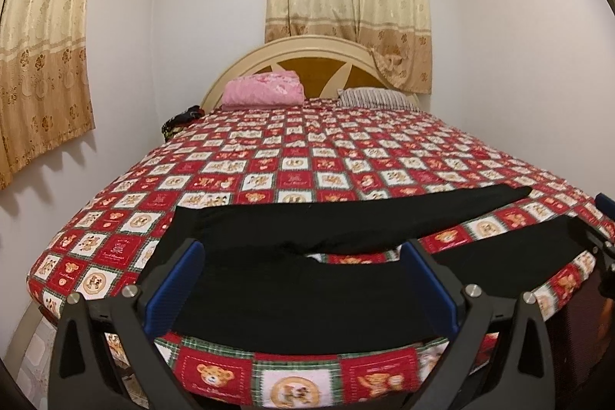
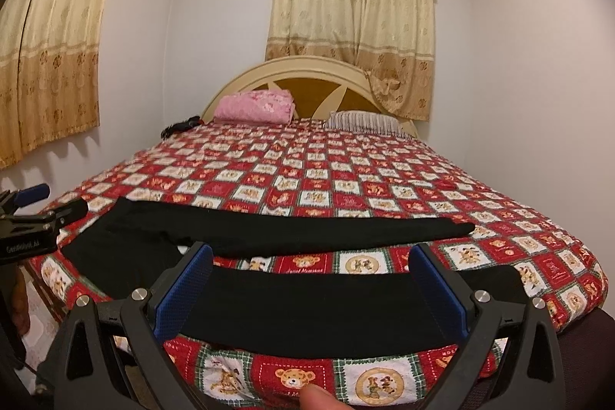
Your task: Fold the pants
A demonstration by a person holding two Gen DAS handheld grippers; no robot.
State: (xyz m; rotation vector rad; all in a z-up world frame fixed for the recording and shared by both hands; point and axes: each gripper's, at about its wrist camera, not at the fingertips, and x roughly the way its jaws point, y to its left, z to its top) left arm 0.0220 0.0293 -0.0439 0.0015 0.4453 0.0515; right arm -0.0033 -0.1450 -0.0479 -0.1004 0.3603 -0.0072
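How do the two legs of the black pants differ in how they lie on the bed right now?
The far leg lies farther up the bedspread and tapers to a narrow cuff on the right; the near leg runs along the bed's front edge and looks broader. The right gripper has its open fingers either side of the near leg; nothing is at the far leg. Both are black, spread flat, and split apart, showing bedspread between them.

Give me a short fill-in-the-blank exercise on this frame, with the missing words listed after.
1. The pants spread on the bedspread are ____ in colour.
2. Both the left gripper and the right gripper have their fingers ____.
3. The folded blanket by the headboard is ____.
4. The pillow beside it has a ____ pattern.

Missing words: black; open; pink; striped
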